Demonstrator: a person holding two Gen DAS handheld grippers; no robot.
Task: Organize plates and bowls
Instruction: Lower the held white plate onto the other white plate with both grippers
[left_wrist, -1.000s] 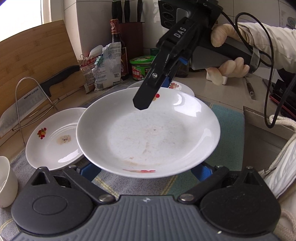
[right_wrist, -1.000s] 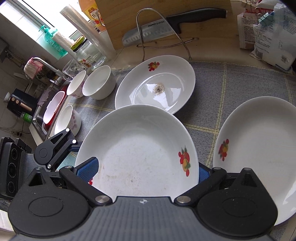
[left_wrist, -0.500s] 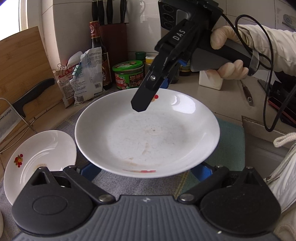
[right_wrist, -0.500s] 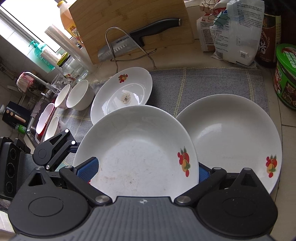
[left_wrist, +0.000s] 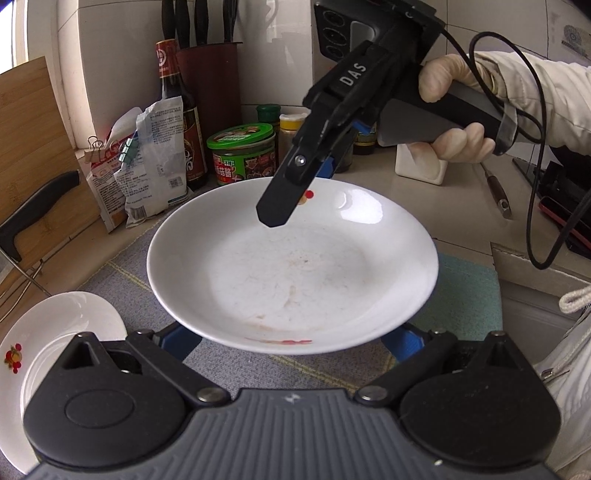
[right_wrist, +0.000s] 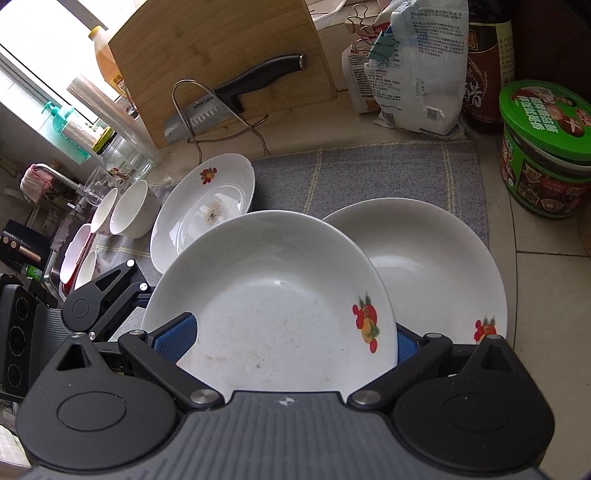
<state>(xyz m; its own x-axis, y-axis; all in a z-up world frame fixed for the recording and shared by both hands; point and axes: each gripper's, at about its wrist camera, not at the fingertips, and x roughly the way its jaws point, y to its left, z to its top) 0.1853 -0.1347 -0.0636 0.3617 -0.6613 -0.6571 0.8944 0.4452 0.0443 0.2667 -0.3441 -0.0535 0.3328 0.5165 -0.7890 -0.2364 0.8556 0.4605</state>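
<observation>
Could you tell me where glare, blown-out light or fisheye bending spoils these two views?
Left wrist view: a bright glare patch on the held plate at its far rim; the window at the far left is washed out; the wall tiles bow. Right wrist view: the window at top left is blown out; the cutting board leans and bends; everything stays fairly sharp.

Both wrist views face 1 shared plate (left_wrist: 291, 280) closely.

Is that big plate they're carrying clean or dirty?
Dirty. The carried plate has reddish smears and dark specks across its middle, also visible in the right wrist view.
</observation>
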